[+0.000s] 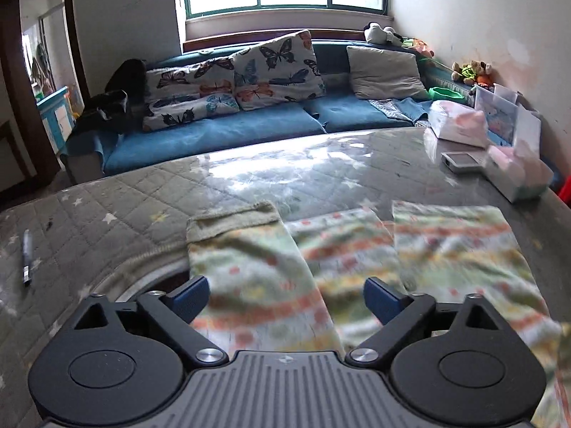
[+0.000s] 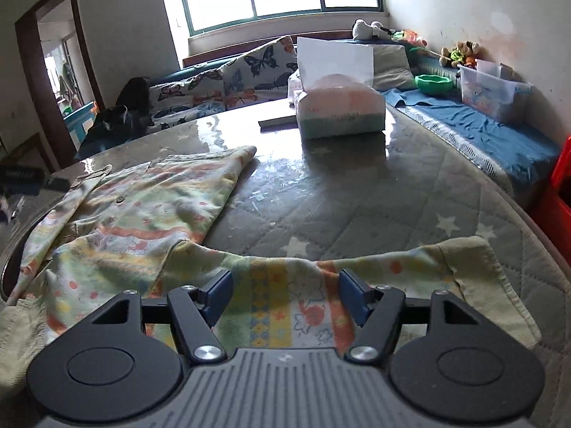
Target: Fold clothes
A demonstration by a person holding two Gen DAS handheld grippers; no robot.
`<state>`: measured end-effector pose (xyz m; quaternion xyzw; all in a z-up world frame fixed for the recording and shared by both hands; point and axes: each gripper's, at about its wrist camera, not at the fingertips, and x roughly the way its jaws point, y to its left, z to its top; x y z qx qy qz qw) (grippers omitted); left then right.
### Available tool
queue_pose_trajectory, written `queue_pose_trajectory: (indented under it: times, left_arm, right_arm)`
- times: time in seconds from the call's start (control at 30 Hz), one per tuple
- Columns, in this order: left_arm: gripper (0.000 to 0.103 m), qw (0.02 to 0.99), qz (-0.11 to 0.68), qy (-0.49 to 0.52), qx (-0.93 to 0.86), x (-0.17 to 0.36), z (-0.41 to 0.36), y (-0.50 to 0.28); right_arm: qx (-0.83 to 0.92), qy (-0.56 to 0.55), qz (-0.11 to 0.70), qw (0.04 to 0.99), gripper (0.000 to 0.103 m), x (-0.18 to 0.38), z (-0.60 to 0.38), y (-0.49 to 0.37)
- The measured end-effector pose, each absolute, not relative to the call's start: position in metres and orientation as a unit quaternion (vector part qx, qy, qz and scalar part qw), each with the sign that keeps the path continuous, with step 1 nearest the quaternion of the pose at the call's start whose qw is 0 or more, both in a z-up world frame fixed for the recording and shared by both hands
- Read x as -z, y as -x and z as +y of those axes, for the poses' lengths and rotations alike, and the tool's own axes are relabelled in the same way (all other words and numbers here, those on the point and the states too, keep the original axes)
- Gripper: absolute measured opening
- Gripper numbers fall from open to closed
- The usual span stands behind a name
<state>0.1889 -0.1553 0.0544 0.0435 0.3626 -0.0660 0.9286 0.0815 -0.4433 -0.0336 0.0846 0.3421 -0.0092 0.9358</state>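
Note:
A pastel striped child's top (image 1: pixel 357 260) lies spread flat on the grey quilted table cover (image 1: pixel 142 207). In the left wrist view its left sleeve with a plain cuff (image 1: pixel 232 223) points away from me. My left gripper (image 1: pixel 285 297) is open, hovering over the sleeve and body, holding nothing. In the right wrist view the same top (image 2: pixel 135 210) lies to the left, and its other sleeve (image 2: pixel 374 271) stretches across in front. My right gripper (image 2: pixel 285 296) is open just above that sleeve, empty.
A black pen (image 1: pixel 26 256) lies at the table's left. Tissue boxes (image 2: pixel 339 110) (image 1: pixel 460 125) and a small grey device (image 1: pixel 464 162) stand at the far side. A blue sofa (image 1: pixel 221 132) with butterfly cushions lies beyond. A red crate (image 2: pixel 556 192) stands at the right edge.

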Motion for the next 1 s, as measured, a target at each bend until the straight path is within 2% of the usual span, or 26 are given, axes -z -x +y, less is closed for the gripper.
queue_pose_trajectory:
  times: [0.07, 0.3, 0.53, 0.67, 0.77, 0.87, 1.0]
  left_arm:
    - [0.086, 0.928, 0.365, -0.039, 0.063, -0.051, -0.154, -0.205]
    - [0.074, 0.921, 0.382, -0.043, 0.067, -0.035, -0.161, -0.251]
    - [0.057, 0.912, 0.403, -0.055, 0.057, -0.018, -0.158, -0.269]
    - [0.029, 0.913, 0.401, -0.055, 0.058, -0.018, -0.153, -0.268]
    - [0.016, 0.913, 0.400, -0.051, 0.058, -0.020, -0.148, -0.267]
    - [0.008, 0.914, 0.400, -0.047, 0.057, -0.022, -0.142, -0.266]
    - [0.004, 0.921, 0.385, -0.030, 0.048, -0.033, -0.130, -0.254]
  right_arm:
    - [0.007, -0.086, 0.340, 0.936, 0.076, 0.034, -0.444, -0.082]
    - [0.002, -0.087, 0.334, 0.939, 0.083, 0.037, -0.442, -0.081]
    - [0.001, -0.086, 0.326, 0.941, 0.086, 0.040, -0.440, -0.080]
    - [-0.001, -0.084, 0.323, 0.943, 0.090, 0.041, -0.439, -0.079]
    - [-0.003, -0.084, 0.321, 0.943, 0.091, 0.041, -0.439, -0.079]
    - [-0.004, -0.086, 0.320, 0.943, 0.091, 0.042, -0.440, -0.079]
    - [-0.004, -0.085, 0.319, 0.944, 0.091, 0.042, -0.439, -0.079]
